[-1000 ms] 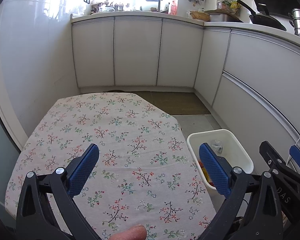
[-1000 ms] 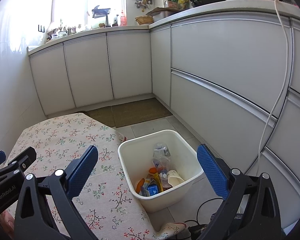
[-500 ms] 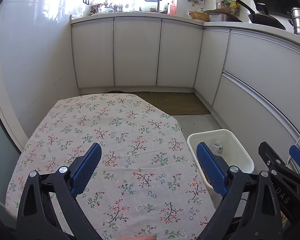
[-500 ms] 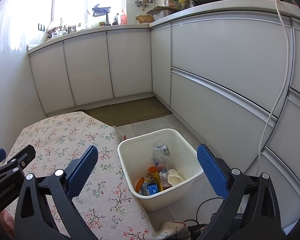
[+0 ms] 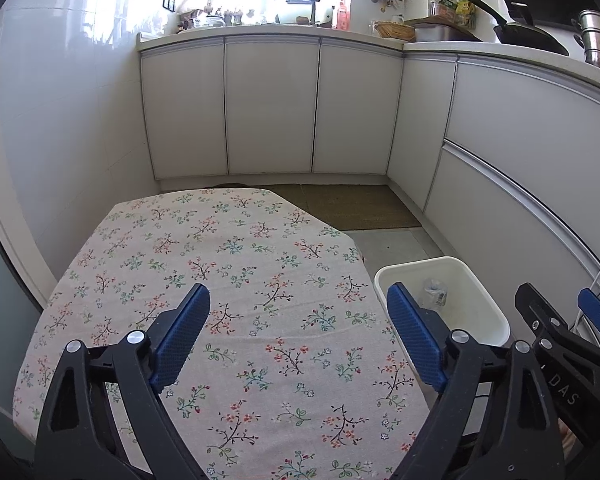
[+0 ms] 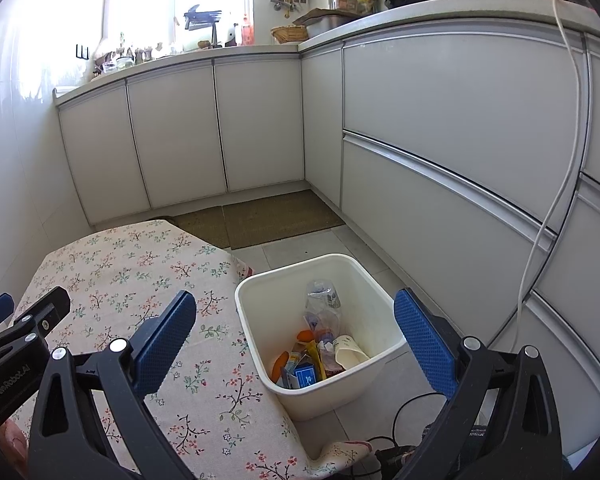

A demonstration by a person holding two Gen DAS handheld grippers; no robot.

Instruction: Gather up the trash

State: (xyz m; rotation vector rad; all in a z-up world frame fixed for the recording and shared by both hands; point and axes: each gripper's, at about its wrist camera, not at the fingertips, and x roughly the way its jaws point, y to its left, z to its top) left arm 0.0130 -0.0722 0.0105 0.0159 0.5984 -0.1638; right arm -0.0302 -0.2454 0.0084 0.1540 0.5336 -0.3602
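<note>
The flowered tabletop lies bare — free passage across it. Beside its right edge the white bin stands open-topped, cabinets walling beyond.

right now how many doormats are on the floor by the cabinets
2. A smaller mat lies beyond the far edge of the floral table, and a larger mat lies beside it toward the cabinet corner. The table may hide more.

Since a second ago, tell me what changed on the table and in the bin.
The left hand-held gripper is closing slightly, with nothing between its jaws; a fingertip at the bottom edge left view. The floral tablecloth, white bin, its trash and the open right hand-held gripper stayed put.
</note>
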